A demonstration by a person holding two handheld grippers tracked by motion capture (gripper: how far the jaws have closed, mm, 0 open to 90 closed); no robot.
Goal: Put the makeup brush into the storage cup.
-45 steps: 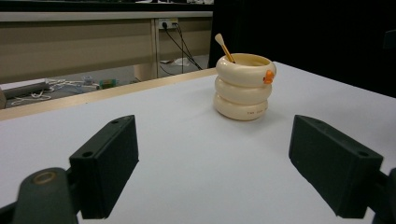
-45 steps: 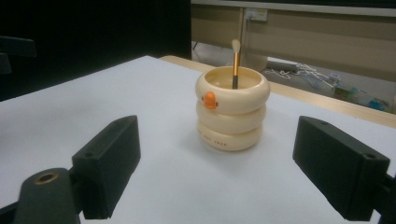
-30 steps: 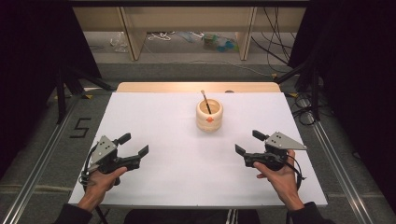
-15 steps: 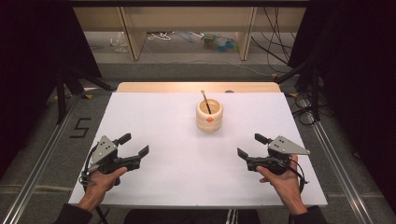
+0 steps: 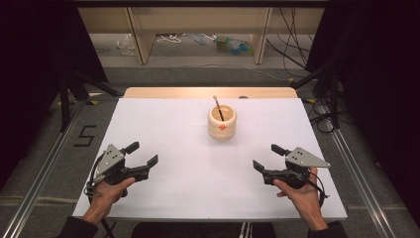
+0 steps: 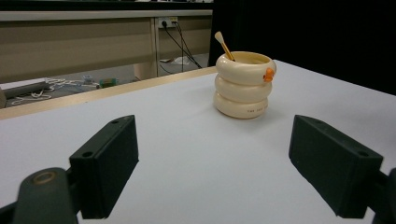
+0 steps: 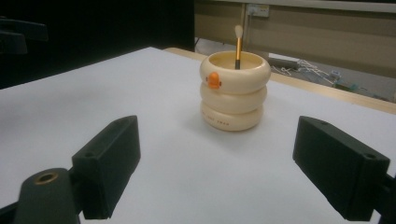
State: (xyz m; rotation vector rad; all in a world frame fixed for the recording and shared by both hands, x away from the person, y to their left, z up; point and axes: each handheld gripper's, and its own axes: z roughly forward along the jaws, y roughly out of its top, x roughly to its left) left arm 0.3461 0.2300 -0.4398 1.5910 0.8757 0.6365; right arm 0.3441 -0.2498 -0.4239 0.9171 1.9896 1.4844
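We hold both grippers, left gripper [image 5: 143, 154] and right gripper [image 5: 267, 157], low over the table [image 5: 163, 129], jaws wide open and empty, framing the cream holder [image 5: 222, 122] with its brush [image 5: 217, 106] well ahead between them, probably to line up a reach.

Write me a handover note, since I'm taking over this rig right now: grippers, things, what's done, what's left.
Left gripper: open, holding nothing, low over the near left of the white table.
Right gripper: open, holding nothing, near right.
Cream ringed ceramic pot with an orange beak: upright at the table's far centre, apart from both grippers.
Thin wooden brush: leaning inside the pot, tip up.
Done: nothing grasped.
Left: probably reach for the pot or brush.
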